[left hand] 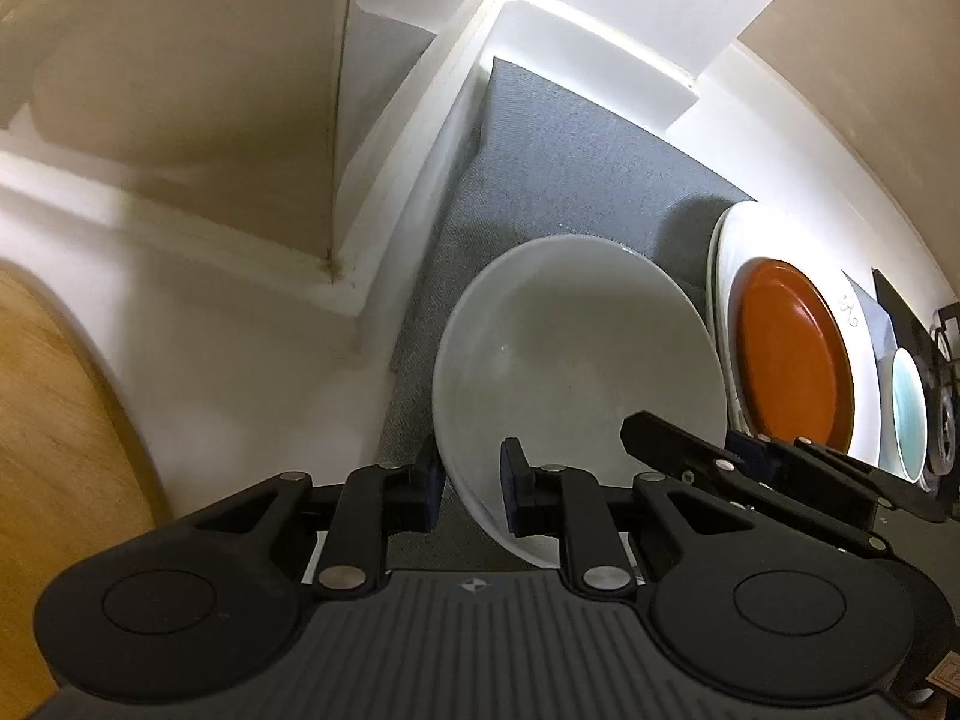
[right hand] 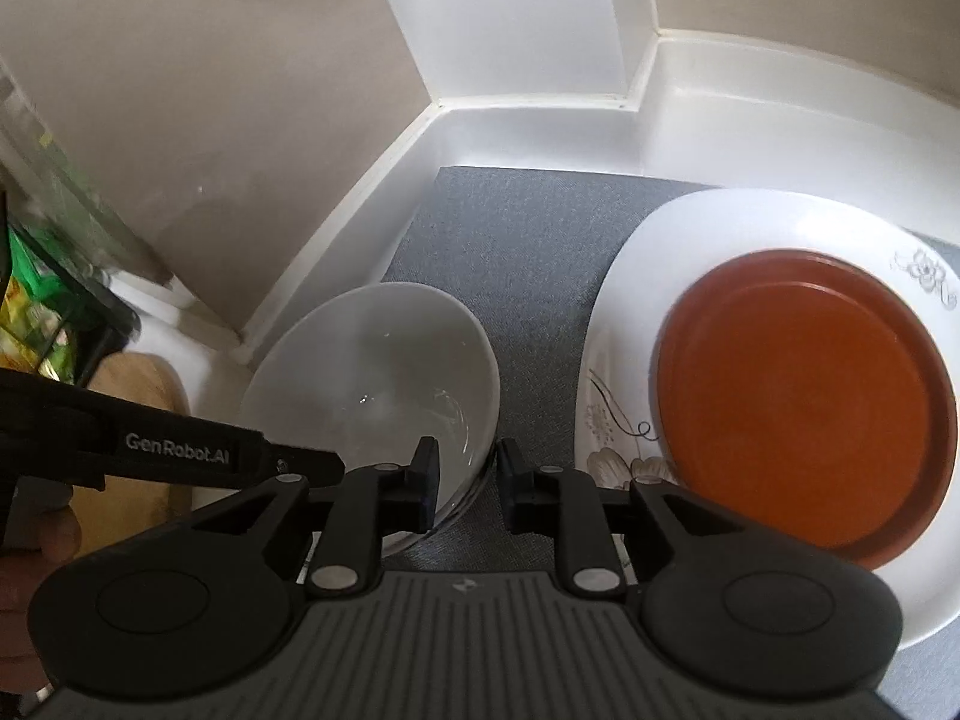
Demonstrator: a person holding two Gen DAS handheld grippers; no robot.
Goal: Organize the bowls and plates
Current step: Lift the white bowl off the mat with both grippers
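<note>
A white bowl (left hand: 576,360) (right hand: 372,372) sits on a grey mat (left hand: 570,168) inside a white shelf compartment. My left gripper (left hand: 473,480) is shut on the bowl's near-left rim, one pad inside and one outside. My right gripper (right hand: 469,471) is shut on the rim at the bowl's opposite side, towards the plates. Each gripper shows in the other's view, the right gripper (left hand: 720,450) at the bowl's right edge and the left gripper (right hand: 324,461) at its left. Beside the bowl an orange plate (right hand: 804,402) (left hand: 792,360) lies on a white floral plate (right hand: 618,420).
White shelf walls (right hand: 528,102) close in the mat at the back and left. A teal bowl (left hand: 909,414) sits past the plates. A wooden board (left hand: 54,420) lies outside the compartment to the left, with green packaging (right hand: 36,312) nearby. A person's hand (right hand: 36,546) holds the left gripper.
</note>
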